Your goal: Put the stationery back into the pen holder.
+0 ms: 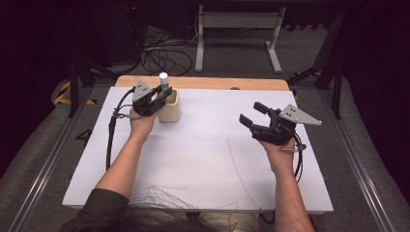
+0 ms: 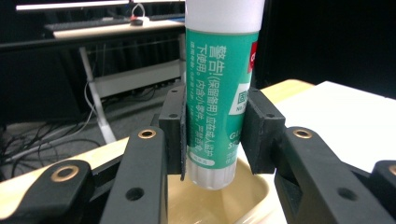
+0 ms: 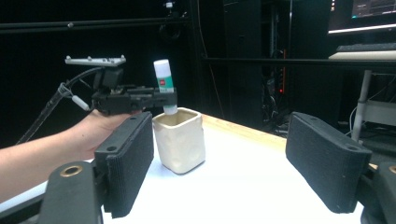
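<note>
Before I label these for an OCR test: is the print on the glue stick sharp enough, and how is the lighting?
Left gripper view: the glue stick between the left gripper pads is close and slightly soft, its large print readable, its cap washed out. Right gripper view: the stick is small, its text unreadable, against a dark background. High view: the white mat is evenly lit, its surroundings dim.

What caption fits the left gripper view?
Left gripper holds a green glue stick upright over a cream cup.

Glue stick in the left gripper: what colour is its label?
Green with white print, under a white cap; the glue stick shows best in the left gripper view.
</note>
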The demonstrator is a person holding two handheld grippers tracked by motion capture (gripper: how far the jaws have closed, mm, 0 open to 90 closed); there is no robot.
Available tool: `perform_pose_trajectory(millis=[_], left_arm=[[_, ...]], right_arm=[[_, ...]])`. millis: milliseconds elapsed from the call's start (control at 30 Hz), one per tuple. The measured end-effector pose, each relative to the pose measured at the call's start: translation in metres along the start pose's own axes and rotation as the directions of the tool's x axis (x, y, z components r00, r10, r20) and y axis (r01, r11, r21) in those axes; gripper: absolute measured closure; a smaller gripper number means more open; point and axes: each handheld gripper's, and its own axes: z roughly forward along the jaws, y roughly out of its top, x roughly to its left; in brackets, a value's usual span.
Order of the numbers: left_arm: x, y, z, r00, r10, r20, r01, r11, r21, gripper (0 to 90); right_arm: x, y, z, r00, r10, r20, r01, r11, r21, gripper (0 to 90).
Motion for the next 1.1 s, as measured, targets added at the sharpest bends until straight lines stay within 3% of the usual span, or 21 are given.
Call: perform_pose_trajectory(millis=[433,567,1100], left_arm=[[0.0,-0.015,0.012,1.0,-0.01,-0.001,0.01,0.9985,0.055,65.3],[-0.003,-0.017,0.015,0.9999,0.013,-0.009,-0.013,0.9975,0.07,65.2],[-0.001,-0.025,0.017,0.9994,-0.002,-0.033,0.004,0.9973,0.073,64.2]], right_arm=[[-0.005,0.002,-0.007,0.9999,0.004,0.015,-0.003,1.0,-0.017,24.3],[-0.006,0.003,-0.009,0.9998,0.005,0.019,-0.005,1.0,-0.021,24.3],[-0.007,0.004,-0.011,0.9997,0.008,0.023,-0.008,1.0,-0.022,24.4]])
